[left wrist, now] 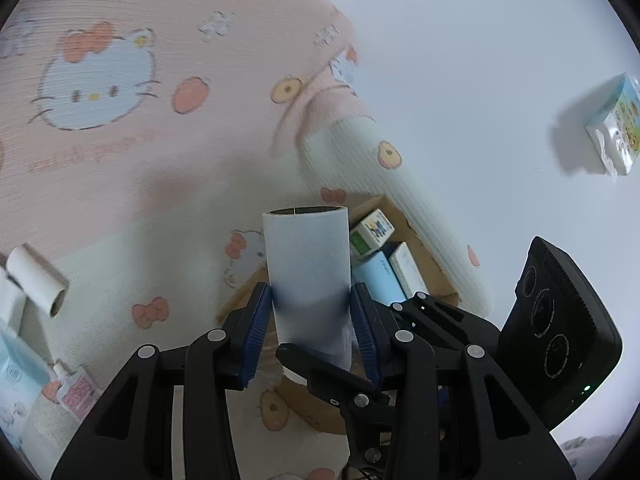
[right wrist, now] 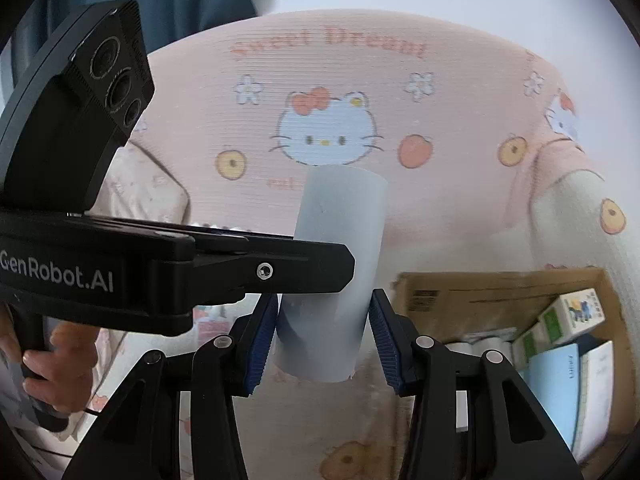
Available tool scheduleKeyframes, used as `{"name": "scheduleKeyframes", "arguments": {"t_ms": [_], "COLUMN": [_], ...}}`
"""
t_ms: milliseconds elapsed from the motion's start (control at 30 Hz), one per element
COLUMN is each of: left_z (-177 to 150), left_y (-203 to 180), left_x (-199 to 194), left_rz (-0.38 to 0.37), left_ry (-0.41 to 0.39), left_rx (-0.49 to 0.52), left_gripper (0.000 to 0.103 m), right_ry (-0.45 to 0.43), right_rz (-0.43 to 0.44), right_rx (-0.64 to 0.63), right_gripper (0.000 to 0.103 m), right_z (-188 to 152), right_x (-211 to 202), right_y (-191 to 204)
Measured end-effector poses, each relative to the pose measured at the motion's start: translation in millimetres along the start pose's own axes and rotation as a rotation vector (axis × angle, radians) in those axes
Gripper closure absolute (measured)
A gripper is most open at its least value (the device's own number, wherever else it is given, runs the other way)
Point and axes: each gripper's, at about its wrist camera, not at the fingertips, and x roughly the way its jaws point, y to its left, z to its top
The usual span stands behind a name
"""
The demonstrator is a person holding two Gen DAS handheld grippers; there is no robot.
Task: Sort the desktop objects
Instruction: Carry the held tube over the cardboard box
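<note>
A pale blue-white paper roll point(left wrist: 308, 276) stands upright between the blue pads of my left gripper point(left wrist: 311, 320), which is shut on it and holds it above the Hello Kitty blanket. The same roll point(right wrist: 334, 280) sits between the pads of my right gripper point(right wrist: 323, 336); its left pad touches the roll and a thin gap shows at the right pad. The left gripper's black body point(right wrist: 120, 268) crosses the right wrist view from the left. The right gripper's black body point(left wrist: 556, 340) shows at the right of the left wrist view.
A cardboard box point(right wrist: 500, 292) with small cartons and booklets lies at right, also in the left wrist view point(left wrist: 400, 224). Another white roll point(left wrist: 38, 280) and a small pink bottle point(left wrist: 76, 392) lie at left. A tissue pack point(left wrist: 616, 124) lies on the white surface.
</note>
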Motion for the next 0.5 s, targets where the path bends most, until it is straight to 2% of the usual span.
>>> {"name": "scheduleKeyframes", "arguments": {"t_ms": [200,367,500], "left_z": [25,36,41], "left_y": [-24,-49,-61], "left_x": [28,45,65], "left_rz": [-0.038,-0.056,-0.071], "left_ry": [0.069,0.09,0.106], "left_rx": [-0.004,0.031,0.022], "left_gripper": [0.059,0.059,0.058], "right_ry": [0.002,-0.008,-0.009], "right_rz": [-0.018,-0.052,-0.089], "right_rx": [0.008,-0.001,0.001], "right_gripper": [0.058,0.058,0.058], "right_z": [7,12,12], "right_x": [-13,-21,-24], "right_y": [-34,-58,-77]}}
